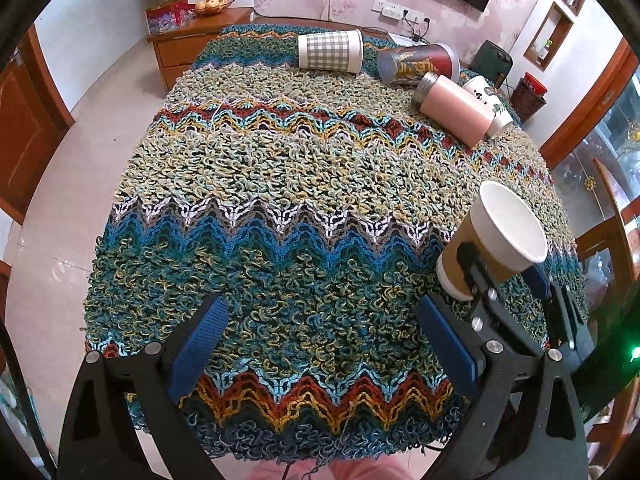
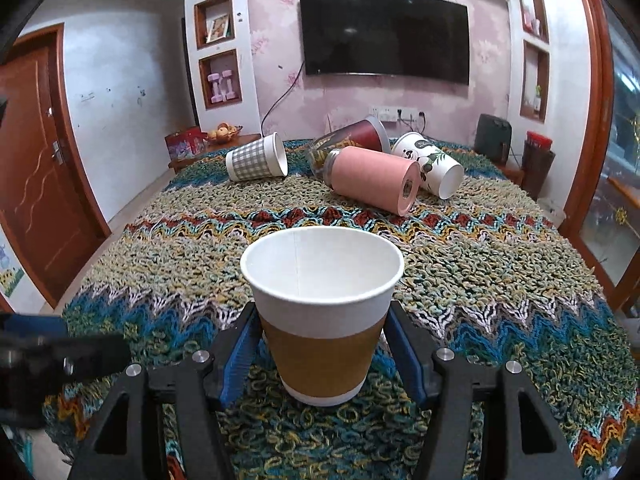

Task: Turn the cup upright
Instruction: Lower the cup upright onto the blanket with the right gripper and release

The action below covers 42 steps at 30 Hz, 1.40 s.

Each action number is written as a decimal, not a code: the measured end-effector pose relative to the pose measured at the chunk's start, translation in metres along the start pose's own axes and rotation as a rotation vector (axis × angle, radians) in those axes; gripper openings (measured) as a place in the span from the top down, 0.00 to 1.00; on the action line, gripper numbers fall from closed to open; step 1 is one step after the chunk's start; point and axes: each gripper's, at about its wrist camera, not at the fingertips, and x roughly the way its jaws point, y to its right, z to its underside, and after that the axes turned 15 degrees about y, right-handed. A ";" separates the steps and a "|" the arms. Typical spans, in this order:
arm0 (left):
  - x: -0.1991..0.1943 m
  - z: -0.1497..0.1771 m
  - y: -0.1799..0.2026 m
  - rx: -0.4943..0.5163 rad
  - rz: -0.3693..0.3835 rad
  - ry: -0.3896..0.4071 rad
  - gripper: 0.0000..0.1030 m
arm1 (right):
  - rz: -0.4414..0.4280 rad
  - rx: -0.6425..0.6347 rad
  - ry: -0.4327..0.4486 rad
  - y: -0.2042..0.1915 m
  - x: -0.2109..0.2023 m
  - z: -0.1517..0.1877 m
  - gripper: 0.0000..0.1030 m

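A white paper cup with a brown sleeve [image 2: 322, 320] stands mouth up between the blue pads of my right gripper [image 2: 320, 344], which is shut on its sides just above or on the knitted cloth. In the left wrist view the same cup [image 1: 492, 240] shows at the right, tilted in the image, held by the right gripper [image 1: 500, 276]. My left gripper [image 1: 324, 344] is open and empty over the near part of the cloth. Several other cups lie on their sides at the far end: a checked cup [image 2: 258, 158], a pink cup [image 2: 374, 180], a panda cup [image 2: 430, 164] and a dark red cup [image 2: 352, 136].
A colourful knitted cloth [image 2: 480, 264] covers the table. A wooden cabinet [image 1: 188, 48] with a red box and a fruit basket stands at the far left. A TV [image 2: 384, 38] hangs on the far wall. A dark appliance [image 2: 494, 138] sits at the far right.
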 end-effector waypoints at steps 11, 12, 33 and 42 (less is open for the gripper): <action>0.002 0.004 -0.002 0.017 0.002 0.022 0.06 | 0.009 -0.034 0.029 -0.007 -0.010 0.014 0.31; 0.002 0.004 -0.002 0.018 0.003 0.025 0.06 | 0.009 -0.028 0.035 -0.006 -0.011 0.014 0.28; -0.020 -0.012 0.013 0.038 0.020 0.080 0.06 | -0.002 -0.002 0.024 0.004 -0.045 0.003 0.26; -0.070 -0.049 0.029 0.043 0.042 0.134 0.06 | -0.008 0.038 -0.037 0.015 -0.086 -0.054 0.26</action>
